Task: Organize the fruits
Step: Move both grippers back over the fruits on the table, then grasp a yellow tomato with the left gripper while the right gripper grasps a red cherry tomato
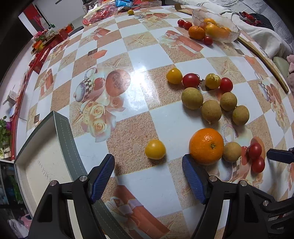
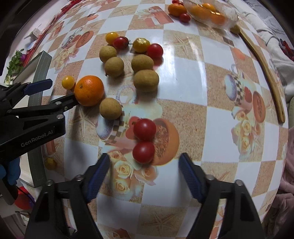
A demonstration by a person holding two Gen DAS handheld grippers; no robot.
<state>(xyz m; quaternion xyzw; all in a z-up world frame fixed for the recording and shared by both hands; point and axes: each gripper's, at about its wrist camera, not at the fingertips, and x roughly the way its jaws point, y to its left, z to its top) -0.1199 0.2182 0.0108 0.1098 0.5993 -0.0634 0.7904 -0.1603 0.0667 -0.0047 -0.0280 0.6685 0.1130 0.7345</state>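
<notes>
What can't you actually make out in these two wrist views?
- Glass bowl, right wrist view: cut off by the top edge, so its fruit can't be counted.
- Grey box, left wrist view: its inside is partly hidden by the left gripper.
- Small yellow fruit, right wrist view: blurred beside the box.
- Clutter at the table's far end, left wrist view: too small to identify.

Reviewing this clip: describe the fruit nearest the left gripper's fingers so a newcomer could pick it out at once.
Start at the grey-edged box at the near left of the patterned table, then look right toward the left gripper. Just beyond its open fingers lies a lone yellow cherry tomato. Unlike the larger orange to its right, it is small, smooth, and touches no other fruit.
</notes>
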